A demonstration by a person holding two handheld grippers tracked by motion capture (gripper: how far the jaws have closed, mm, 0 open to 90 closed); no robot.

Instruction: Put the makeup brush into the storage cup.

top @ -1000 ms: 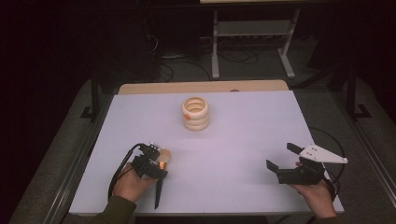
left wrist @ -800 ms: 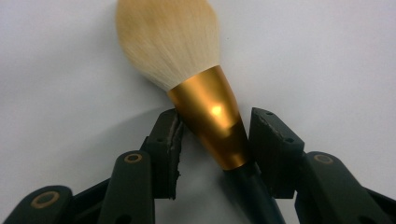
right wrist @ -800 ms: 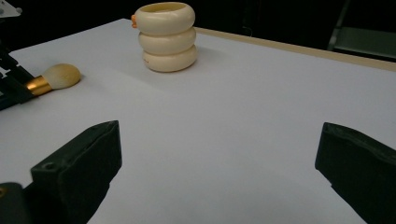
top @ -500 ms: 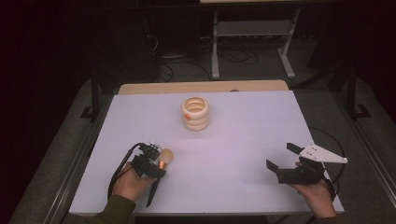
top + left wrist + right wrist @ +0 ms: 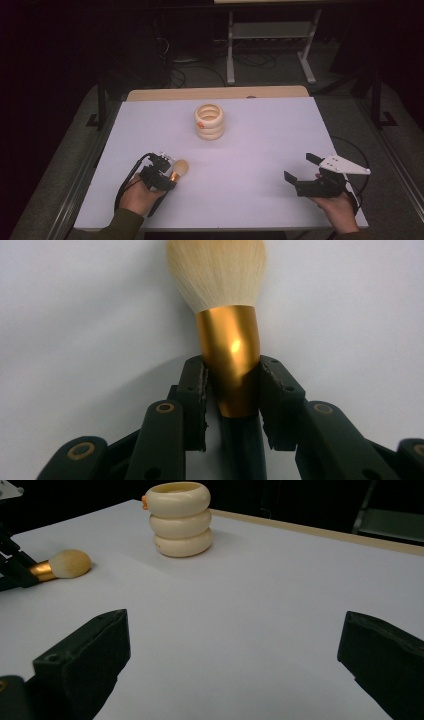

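A makeup brush with a rounded head of soft cream bristles, a polished gold metal ferrule and a black handle (image 5: pixel 231 355) is seen lying on the smooth, matt white table top (image 5: pixel 260 165), near the front left edge. In the left gripper view the bristles are shown dense and fluffy, flaring to a dome above the ferrule, whose shiny surface carries a bright highlight and a slight bend in its outline. Below the ferrule the narrower dark handle is seen running back between the linkages.

The brush is held by the left gripper (image 5: pixel 232 390), its two black, blocky jaws having just been closing and now pressed against both sides of the lower ferrule; the rough-edged pads (image 5: pixel 200 395) are set flush to the gold metal. The bristle head is left free, well ahead of the jaw tips, pointing away from the hand (image 5: pixel 137 195).

Farther back, near the middle of the table, a cream holder shaped like three stacked, rounded rings (image 5: pixel 209 121) is seen standing upright, glossy and smooth, with a small orange mark at its upper ring. It stands well apart from the brush.

The right gripper (image 5: pixel 300 170) is held over the front right of the table, its jaws spread wide with nothing between them.
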